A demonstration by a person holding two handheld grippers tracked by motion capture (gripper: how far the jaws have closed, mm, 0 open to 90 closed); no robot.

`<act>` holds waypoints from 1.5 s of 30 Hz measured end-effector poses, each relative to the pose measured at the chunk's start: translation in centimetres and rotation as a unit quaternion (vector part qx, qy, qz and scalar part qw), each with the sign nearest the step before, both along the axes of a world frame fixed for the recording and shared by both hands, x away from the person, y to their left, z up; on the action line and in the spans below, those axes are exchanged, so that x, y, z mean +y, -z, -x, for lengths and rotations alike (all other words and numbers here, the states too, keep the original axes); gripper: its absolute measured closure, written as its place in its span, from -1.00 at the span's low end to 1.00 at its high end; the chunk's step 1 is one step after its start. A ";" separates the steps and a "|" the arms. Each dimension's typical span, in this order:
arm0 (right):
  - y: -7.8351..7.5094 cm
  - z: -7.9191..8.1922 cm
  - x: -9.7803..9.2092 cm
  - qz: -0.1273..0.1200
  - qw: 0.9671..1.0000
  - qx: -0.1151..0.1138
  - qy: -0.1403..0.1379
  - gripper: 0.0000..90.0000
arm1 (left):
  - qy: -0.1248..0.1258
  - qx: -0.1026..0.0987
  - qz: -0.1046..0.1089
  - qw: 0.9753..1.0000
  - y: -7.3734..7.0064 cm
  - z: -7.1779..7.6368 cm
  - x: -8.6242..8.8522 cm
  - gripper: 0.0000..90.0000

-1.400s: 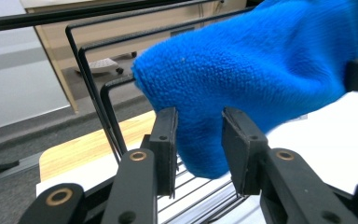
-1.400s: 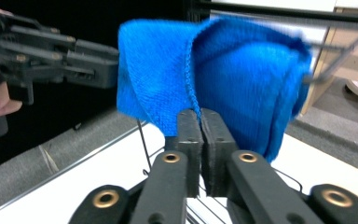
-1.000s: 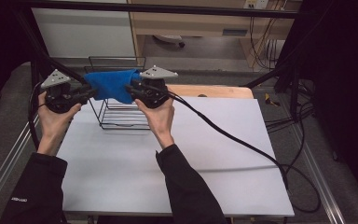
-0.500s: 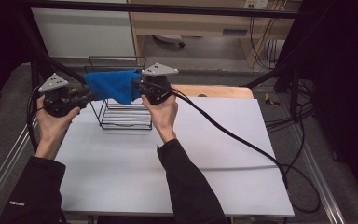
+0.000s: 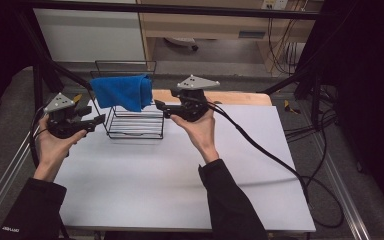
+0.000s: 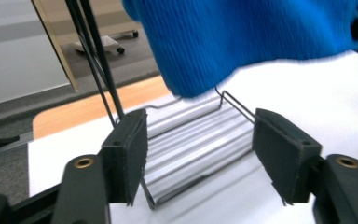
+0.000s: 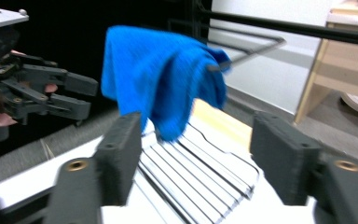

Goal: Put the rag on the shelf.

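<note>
Now hanging soft and light over the wire rack's point(image 5: 134, 120) top rail, blue cloth point(image 5: 122, 92). Flanking it, left gripper point(image 5: 99, 120) and right gripper point(image 5: 159, 107), both gaping wide, holding nothing. Probably pinching best at a drooping edge.

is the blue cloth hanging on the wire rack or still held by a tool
Hanging on the wire rack: the blue cloth is draped over its top bar, and both the left tool and right tool are open, apart from it.
</note>
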State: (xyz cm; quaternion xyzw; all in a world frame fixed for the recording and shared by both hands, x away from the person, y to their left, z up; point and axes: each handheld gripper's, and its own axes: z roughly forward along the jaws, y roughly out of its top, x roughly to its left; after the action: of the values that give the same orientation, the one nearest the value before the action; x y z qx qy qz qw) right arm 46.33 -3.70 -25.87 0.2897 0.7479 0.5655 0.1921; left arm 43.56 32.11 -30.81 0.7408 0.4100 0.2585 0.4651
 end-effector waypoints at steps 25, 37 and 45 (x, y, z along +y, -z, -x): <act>8.4 4.0 -15.5 -0.002 0.995 0.088 0.039 -0.92 | 0.032 0.065 -0.007 0.997 8.7 4.0 -2.2 -0.81; 13.7 6.6 -19.6 0.030 0.992 0.113 0.042 -0.98 | 0.041 0.078 -0.026 0.996 11.5 5.2 -2.8 -0.83; 16.2 7.8 -21.6 0.034 0.989 0.136 0.046 -0.98 | 0.052 0.083 -0.037 0.994 12.5 5.9 -3.1 -0.82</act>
State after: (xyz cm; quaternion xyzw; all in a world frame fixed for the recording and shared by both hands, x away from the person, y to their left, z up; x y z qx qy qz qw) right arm 38.52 -25.27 -42.10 0.3916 0.7715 0.4858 0.1243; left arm 37.63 28.99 -43.35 0.7970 0.3977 0.1866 0.4145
